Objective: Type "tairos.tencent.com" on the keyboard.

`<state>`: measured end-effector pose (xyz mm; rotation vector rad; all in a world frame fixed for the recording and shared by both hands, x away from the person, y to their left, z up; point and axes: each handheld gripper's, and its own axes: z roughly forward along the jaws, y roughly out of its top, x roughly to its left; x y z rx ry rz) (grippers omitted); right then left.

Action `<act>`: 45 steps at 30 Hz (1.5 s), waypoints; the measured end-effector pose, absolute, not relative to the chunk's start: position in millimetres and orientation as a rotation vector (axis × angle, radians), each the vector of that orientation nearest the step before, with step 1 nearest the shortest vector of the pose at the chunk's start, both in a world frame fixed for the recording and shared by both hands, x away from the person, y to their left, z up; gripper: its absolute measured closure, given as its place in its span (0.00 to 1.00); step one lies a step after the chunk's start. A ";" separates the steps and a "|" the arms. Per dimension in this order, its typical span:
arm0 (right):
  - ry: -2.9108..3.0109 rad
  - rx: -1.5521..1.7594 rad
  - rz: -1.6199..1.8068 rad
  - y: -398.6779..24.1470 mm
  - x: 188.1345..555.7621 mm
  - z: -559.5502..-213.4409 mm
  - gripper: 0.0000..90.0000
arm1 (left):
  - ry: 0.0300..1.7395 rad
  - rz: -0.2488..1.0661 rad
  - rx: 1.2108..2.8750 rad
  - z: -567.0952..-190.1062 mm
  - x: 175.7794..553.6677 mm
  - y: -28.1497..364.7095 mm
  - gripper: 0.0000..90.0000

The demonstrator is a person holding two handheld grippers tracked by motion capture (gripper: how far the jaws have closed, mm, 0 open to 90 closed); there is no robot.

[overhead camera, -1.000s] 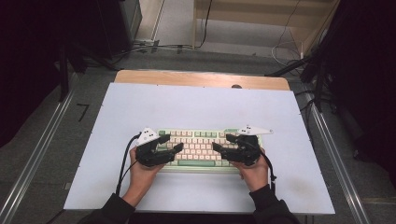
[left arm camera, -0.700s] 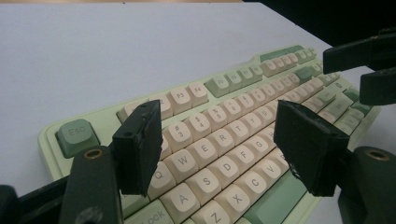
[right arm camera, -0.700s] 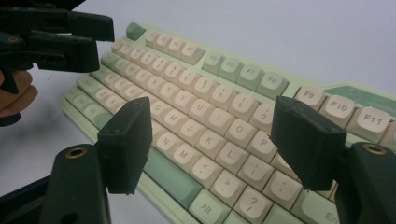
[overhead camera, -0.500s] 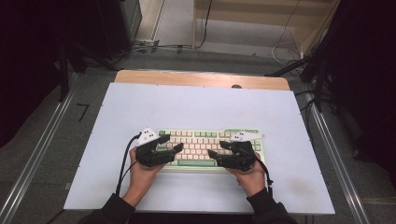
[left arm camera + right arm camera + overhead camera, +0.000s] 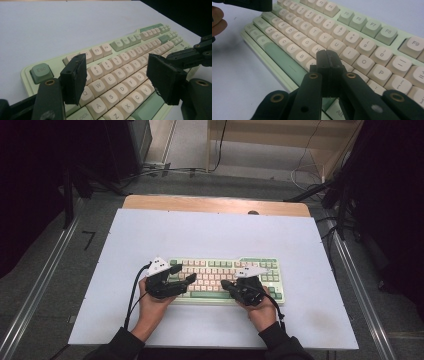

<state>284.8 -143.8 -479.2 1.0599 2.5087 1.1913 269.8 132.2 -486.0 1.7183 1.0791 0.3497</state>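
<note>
A pale green keyboard with cream keys lies on the white table top, near the front. My left gripper hovers over its left end, jaws open wide with nothing between them. In the left gripper view the left gripper frames the letter keys of the keyboard. My right gripper points left over the lower middle keys. Its jaws have just been closing and now stand shut on nothing. In the right gripper view the right gripper hangs just above the keyboard; touch cannot be told.
The white table top has free room behind and beside the keyboard. A wooden strip runs along its far edge. Metal rails flank the table, and cables lie on the floor beyond.
My right gripper has moved left and nearer the person, sinking toward the keys, and its jaws have gone from open to shut. The left gripper has stayed put.
</note>
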 end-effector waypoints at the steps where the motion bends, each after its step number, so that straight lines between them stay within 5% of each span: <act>1: 2.510 1.060 1.192 -142.9 284.8 -479.8 0.97 | 1.079 0.349 1.720 -486.1 269.9 132.1 0.37; 17: 2.476 1.066 1.250 -146.4 283.9 -474.9 0.92 | 1.087 0.355 1.715 -485.9 270.3 133.3 0.37; 19: 2.447 1.078 1.285 -152.3 284.2 -470.5 0.84 | 1.090 0.359 1.719 -486.1 270.6 133.4 0.36; 24: 2.354 1.132 1.325 -167.3 287.1 -463.2 0.47 | 1.100 0.368 1.698 -485.5 271.1 134.3 0.36; 29: 2.280 1.221 1.336 -183.8 293.9 -459.4 0.33 | 1.104 0.384 1.687 -484.2 270.0 136.4 0.36; 45: 2.232 1.294 1.327 -200.4 299.4 -456.8 0.32 | 1.134 0.416 1.662 -483.1 270.2 139.7 0.32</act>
